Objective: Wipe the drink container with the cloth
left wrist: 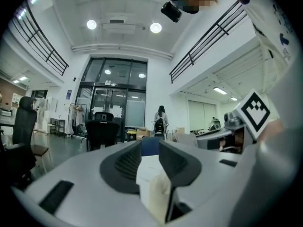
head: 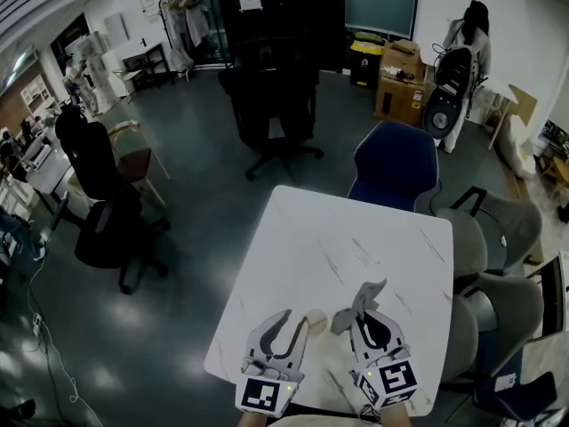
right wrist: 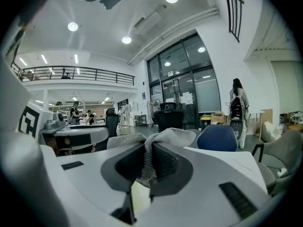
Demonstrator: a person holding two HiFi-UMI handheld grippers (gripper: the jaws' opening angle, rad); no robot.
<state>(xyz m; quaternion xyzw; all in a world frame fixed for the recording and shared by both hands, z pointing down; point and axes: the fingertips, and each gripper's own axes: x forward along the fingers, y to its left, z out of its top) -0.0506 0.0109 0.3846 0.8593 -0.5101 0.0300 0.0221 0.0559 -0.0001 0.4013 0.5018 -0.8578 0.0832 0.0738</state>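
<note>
Now: left gripper (left wrist: 150, 148) clenched on the cream drink container (left wrist: 154, 193), right gripper (right wrist: 147, 156) grasping the grey cloth (right wrist: 156, 138), container just beside cloth above the white table (head: 356, 238) near edge. Blue chair (head: 396, 163) blocks the far edge and grey chairs (head: 498, 229) the right; dark floor (head: 196, 194) lies open on the left.

drink container (left wrist: 154, 193): small, cream, upright, clamped between left gripper (left wrist: 150, 148) jaws | cloth (right wrist: 176, 136): grey knit, bunched, pinched in right gripper (right wrist: 147, 150) jaws, draped over tips

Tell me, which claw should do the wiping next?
Right. The right claw already pinches the grey knitted cloth, while the left claw grips the small cream drink container.
</note>
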